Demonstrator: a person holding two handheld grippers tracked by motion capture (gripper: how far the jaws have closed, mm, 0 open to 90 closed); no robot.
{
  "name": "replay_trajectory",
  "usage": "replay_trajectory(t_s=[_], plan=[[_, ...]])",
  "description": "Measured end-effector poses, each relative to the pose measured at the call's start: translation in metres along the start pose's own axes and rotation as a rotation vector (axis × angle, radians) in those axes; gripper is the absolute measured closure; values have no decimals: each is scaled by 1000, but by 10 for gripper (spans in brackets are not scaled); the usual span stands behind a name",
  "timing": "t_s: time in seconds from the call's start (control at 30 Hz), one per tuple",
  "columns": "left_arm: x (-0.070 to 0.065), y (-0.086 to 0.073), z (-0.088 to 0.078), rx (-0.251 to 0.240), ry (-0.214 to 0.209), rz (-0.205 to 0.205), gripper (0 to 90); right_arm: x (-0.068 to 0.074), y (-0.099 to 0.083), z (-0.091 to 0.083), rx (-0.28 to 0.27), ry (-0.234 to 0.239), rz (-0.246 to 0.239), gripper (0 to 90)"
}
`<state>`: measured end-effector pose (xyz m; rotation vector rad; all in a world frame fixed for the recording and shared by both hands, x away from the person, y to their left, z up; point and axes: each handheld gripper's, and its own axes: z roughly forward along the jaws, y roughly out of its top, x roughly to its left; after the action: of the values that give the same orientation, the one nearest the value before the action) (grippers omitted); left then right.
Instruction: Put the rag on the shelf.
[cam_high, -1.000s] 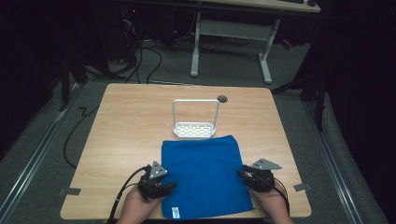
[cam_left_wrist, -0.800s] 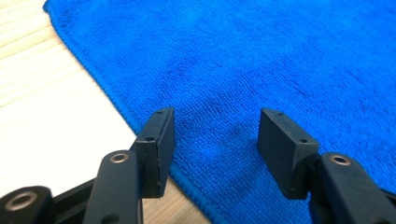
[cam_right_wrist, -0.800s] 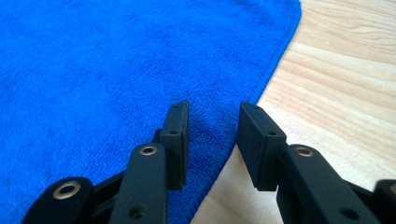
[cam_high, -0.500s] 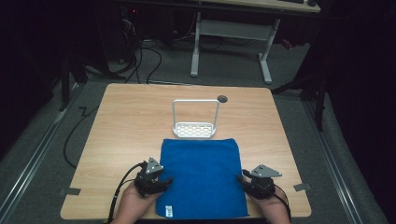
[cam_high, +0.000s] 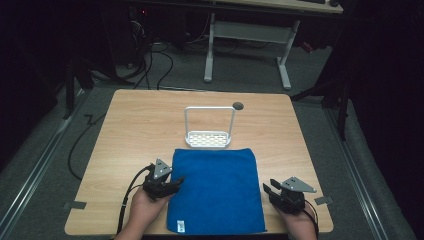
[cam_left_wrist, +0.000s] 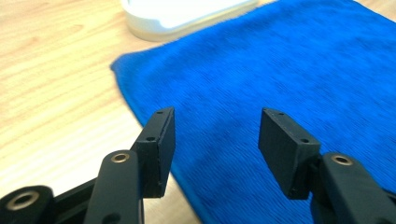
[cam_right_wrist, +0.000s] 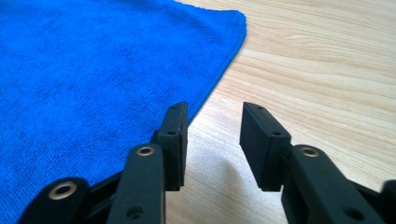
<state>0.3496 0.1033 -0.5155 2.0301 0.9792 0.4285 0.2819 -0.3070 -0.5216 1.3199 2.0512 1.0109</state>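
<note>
- Left claw (cam_high: 172, 184) is parted wide, holding nothing, over the blue towel's (cam_high: 216, 187) left edge.
- Right claw (cam_high: 267, 190) is parted, empty, just beside the towel's right edge.
- White rack (cam_high: 208, 139) touches the towel's far edge on the wooden surface (cam_high: 135, 130).

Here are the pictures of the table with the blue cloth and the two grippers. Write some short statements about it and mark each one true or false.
1. The blue cloth lies flat on the table. True.
2. The left gripper is shut on the cloth. False: its jaws stand open over the cloth's left edge.
3. The white rack stands beyond the cloth's far edge. True.
4. The right gripper holds the rack. False: it is open and empty, at the cloth's right edge.
5. The cloth is folded in half. False: it is spread out.
</note>
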Motion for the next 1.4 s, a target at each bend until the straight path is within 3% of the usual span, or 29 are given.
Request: replay_trajectory(t_s=[0.3, 0.5, 0.6, 0.83, 1.0, 1.2, 1.4], plan=[[23, 19, 26, 31, 45, -47, 470, -3, 3, -1, -27, 1, -21, 601], [36, 32, 39, 21, 63, -58, 475, -3, 3, -1, -19, 2, -9, 564], [43, 32, 43, -14, 62, -83, 493, -4, 4, 1, -14, 4, 5, 537], [56, 40, 63, 32, 66, -97, 549, -4, 18, 10, -30, 4, 9, 514], [59, 42, 73, 59, 66, -98, 571, -2, 36, 21, -44, -2, 1, 520], [63, 40, 75, 69, 55, -127, 594, -1, 58, 36, -30, -42, -3, 537], [55, 41, 77, 68, 66, -90, 675, -8, 73, 57, 12, -65, 28, 627]])
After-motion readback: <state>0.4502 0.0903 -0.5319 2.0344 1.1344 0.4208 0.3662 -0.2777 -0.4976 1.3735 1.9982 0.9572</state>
